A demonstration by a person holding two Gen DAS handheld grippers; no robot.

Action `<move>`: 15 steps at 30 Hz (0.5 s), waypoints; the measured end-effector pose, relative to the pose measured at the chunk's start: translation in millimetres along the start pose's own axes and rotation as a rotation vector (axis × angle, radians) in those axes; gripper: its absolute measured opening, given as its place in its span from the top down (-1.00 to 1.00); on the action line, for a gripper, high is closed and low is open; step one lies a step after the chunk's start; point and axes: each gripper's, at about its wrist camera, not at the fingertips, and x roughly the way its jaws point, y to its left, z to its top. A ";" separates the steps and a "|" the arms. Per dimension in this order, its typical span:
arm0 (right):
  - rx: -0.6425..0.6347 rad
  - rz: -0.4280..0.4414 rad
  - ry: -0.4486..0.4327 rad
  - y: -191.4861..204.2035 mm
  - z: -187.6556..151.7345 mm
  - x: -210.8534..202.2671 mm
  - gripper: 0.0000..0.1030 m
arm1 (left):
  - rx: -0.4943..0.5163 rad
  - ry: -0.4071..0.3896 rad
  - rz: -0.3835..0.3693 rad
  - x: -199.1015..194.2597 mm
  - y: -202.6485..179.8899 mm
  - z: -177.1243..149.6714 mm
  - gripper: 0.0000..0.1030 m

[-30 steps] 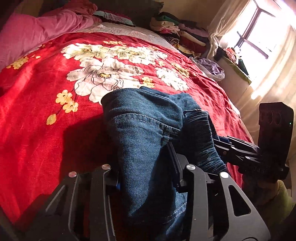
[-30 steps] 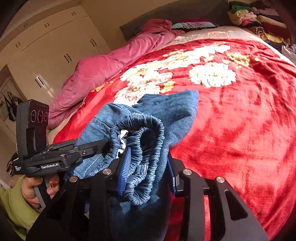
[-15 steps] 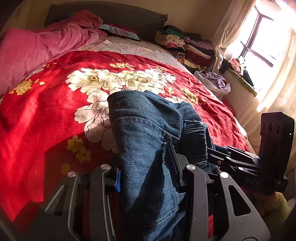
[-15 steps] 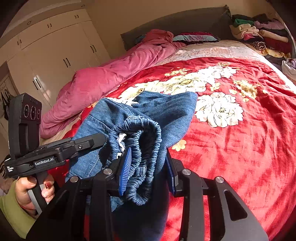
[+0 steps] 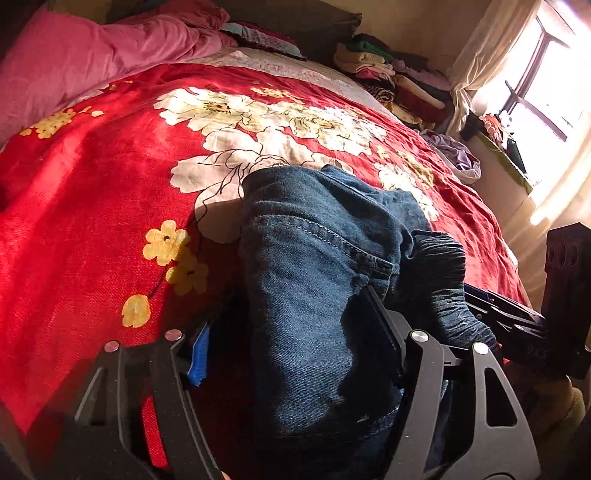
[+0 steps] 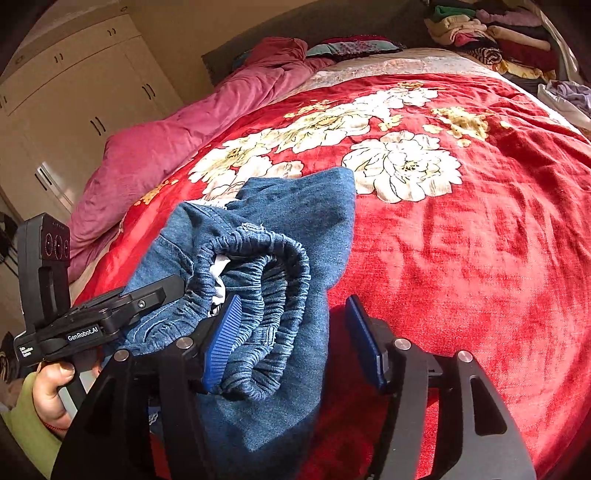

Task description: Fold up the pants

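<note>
From my left gripper (image 5: 291,343) I see its fingers parted, the blue pad (image 5: 199,354) clear of the cloth on the left; the right finger is partly buried by denim, so I cannot tell if anything is truly pinched. One pair of jeans (image 5: 317,280) lies bunched on the red floral blanket (image 5: 92,192) at its near edge, its lower part cut off by the frame. My right gripper (image 6: 291,339) also stands open, the elastic waistband (image 6: 266,273) draped over its left pad, the right pad bare. Far off: one pink duvet (image 6: 177,140), one clothes pile (image 6: 491,33), too blurred to count.
</note>
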 end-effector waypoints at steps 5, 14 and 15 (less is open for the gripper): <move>-0.013 -0.040 -0.027 4.7 1.6 -13.0 -0.28 | -0.006 -0.018 -0.006 -12.8 0.1 -0.6 -0.42; -0.069 -0.088 -0.131 23.4 0.0 -60.7 -0.30 | -0.013 -0.098 -0.019 -61.6 -4.3 -3.8 -0.67; -0.077 -0.090 -0.140 25.8 -0.7 -66.3 -0.33 | -0.013 -0.109 -0.020 -67.7 -4.6 -5.0 -0.70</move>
